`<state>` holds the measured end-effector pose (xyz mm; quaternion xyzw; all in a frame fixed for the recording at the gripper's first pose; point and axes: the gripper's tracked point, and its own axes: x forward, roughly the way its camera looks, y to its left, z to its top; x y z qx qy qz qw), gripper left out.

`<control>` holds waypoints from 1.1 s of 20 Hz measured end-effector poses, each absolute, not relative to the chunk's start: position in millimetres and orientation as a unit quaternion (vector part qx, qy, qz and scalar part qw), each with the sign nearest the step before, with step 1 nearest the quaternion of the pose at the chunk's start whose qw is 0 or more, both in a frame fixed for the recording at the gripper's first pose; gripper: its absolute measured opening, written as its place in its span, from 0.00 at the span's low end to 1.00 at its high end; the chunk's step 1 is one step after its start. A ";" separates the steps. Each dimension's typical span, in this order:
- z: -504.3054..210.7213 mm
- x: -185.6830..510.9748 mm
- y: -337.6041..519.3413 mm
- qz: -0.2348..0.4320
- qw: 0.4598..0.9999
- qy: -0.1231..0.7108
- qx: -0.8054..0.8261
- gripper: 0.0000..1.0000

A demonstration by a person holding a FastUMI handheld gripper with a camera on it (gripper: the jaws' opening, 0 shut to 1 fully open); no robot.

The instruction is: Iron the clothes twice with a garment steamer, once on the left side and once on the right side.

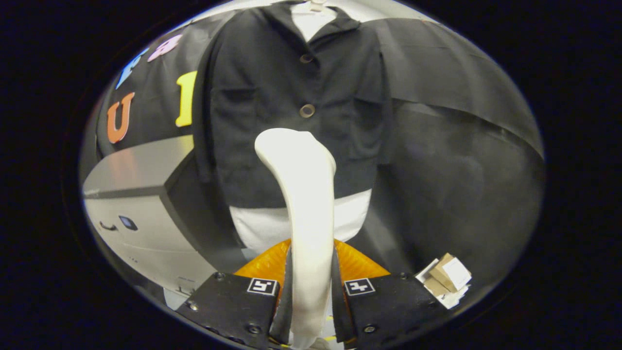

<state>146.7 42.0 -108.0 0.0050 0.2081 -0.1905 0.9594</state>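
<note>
Gripper view: the gripper (308, 291) is closed on the steamer (301, 194), both fingers pressing its handle between them, so the white head rises straight ahead toward the shirt (291, 97). The shirt hangs buttoned on a white form (272, 226), facing the fingers, spread flat for the passes. The steamer head sits over the shirt's lower middle; whether it touches the cloth I cannot tell. The gripper points level and square at the shirt front, with small boxes (447, 279) just beside the right finger
</note>
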 end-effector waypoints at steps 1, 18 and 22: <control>-93.5 144.1 33.6 -0.200 0.960 0.196 0.011 0.37; 247.5 218.1 -95.0 -0.189 0.970 -0.150 0.031 0.37; 259.7 231.0 -99.1 -0.151 0.975 -0.159 0.031 0.37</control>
